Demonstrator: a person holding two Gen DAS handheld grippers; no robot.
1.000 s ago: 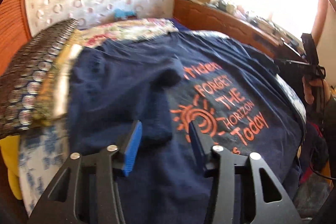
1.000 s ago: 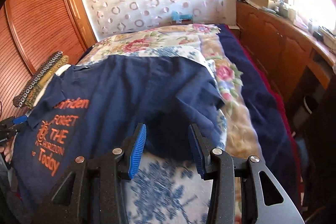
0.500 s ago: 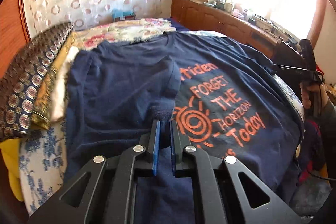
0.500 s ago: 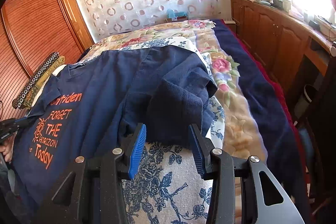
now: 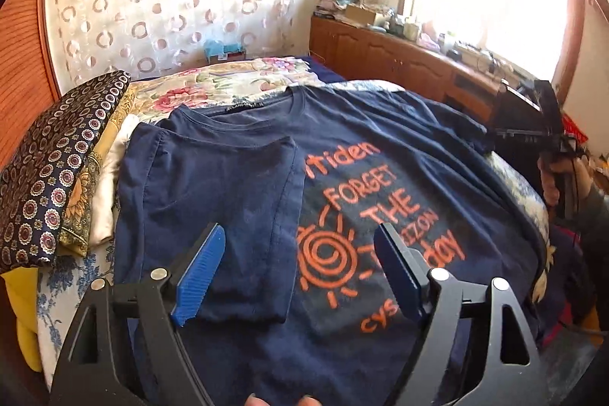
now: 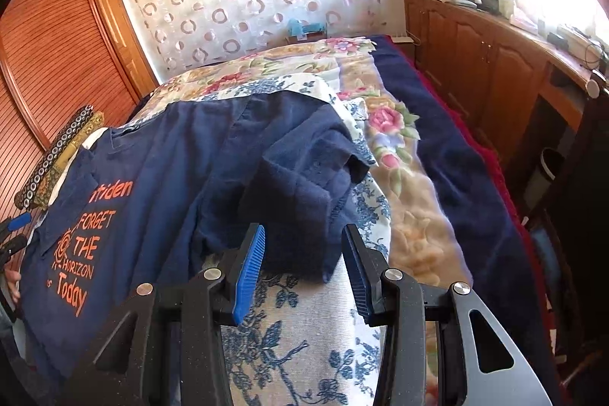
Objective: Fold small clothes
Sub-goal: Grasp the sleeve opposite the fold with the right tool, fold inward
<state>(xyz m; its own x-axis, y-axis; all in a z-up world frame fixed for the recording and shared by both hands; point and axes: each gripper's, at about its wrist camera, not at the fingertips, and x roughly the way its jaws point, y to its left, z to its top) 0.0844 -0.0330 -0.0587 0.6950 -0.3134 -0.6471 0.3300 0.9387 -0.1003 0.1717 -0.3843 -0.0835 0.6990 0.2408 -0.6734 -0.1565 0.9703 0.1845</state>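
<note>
Moved: my left gripper (image 5: 300, 269) has just been opening; the folded-in sleeve (image 5: 213, 215) lies free.
Right gripper (image 6: 302, 261): spread, over the other sleeve's (image 6: 304, 185) hem, not pinching.
Shirt (image 5: 380, 147): flat on bed (image 6: 304, 330).
Room: bedcover clear on the right.

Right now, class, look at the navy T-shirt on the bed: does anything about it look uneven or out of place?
Yes. The two sleeves do not match. The left sleeve lies folded flat over the T-shirt, partly hiding the print. The right sleeve is bunched and rumpled, spilling off toward the floral sheet.
</note>
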